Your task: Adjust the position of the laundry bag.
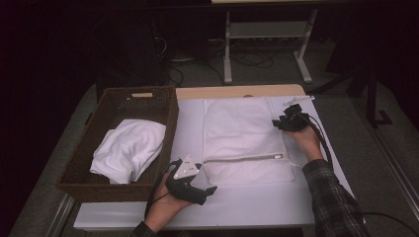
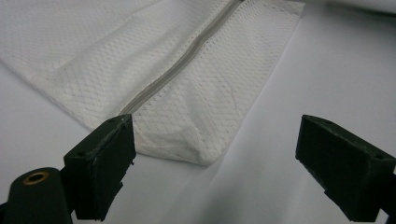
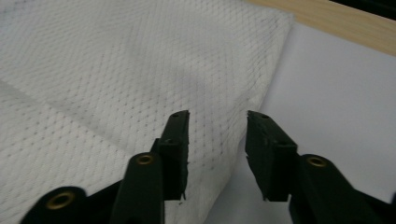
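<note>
A flat white mesh laundry bag with a grey zip (image 1: 244, 136) lies spread on the white-covered table (image 1: 257, 202), just to the right of a dark brown wicker basket (image 1: 163, 106) that holds a crumpled white cloth (image 1: 129, 148). The zip (image 1: 244, 158) runs across the bag near its edge closest to the person.

The left gripper (image 1: 205, 192), black with a grey three-cornered plate on top, sits in the person's left hand (image 1: 165, 207) just off the bag's near left corner, between that corner and the basket's near end. In the left gripper view its jaws stand wide apart with nothing between them, and the bag's corner (image 2: 196, 154) lies on the table just ahead of them, the zip's end close to the jaw on that view's left.

The right gripper (image 1: 288, 118) is held by the right hand (image 1: 306, 138), on a plaid-sleeved arm, at the bag's right edge, toward the far right corner and well apart from the basket. In the right gripper view its jaws stand partly apart and clamp nothing; the bag's mesh edge (image 3: 219, 140) lies below the gap between them, while the bare table cover shows beside the other jaw.
</note>
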The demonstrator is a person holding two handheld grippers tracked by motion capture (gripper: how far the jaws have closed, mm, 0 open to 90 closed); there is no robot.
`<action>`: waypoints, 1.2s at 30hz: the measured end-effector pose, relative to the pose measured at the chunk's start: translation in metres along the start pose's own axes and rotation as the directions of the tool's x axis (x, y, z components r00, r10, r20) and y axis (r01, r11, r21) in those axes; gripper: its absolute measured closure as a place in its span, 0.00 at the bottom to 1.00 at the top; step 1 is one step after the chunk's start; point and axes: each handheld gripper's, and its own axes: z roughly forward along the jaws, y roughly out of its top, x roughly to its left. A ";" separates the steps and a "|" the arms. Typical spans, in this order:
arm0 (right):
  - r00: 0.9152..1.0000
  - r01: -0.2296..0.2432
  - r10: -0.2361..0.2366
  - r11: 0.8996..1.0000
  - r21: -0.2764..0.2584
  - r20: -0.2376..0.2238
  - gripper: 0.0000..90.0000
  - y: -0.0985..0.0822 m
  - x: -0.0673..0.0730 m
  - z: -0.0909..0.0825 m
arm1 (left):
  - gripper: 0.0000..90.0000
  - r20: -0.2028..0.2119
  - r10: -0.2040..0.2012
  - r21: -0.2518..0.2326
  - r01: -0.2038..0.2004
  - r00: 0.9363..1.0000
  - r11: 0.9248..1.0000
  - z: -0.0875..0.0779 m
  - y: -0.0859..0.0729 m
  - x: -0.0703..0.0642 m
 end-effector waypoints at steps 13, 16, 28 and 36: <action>1.000 -0.013 0.013 1.000 -0.011 -0.018 0.56 -0.022 0.008 -0.032 | 0.13 0.001 -0.006 -0.001 0.006 1.000 1.000 0.001 -0.002 0.000; 1.000 -0.009 0.009 1.000 -0.013 -0.022 0.57 -0.028 0.012 -0.040 | 0.13 0.002 -0.005 0.002 0.005 1.000 1.000 0.001 -0.002 0.000; 0.998 -0.016 0.016 1.000 0.007 -0.056 0.57 -0.056 0.029 -0.069 | 0.13 0.002 -0.008 0.003 0.008 1.000 1.000 0.002 -0.003 0.000; 0.997 -0.023 0.026 0.998 0.052 -0.069 0.58 -0.087 0.037 -0.084 | 0.13 0.003 -0.007 0.007 0.007 1.000 1.000 0.003 -0.005 0.000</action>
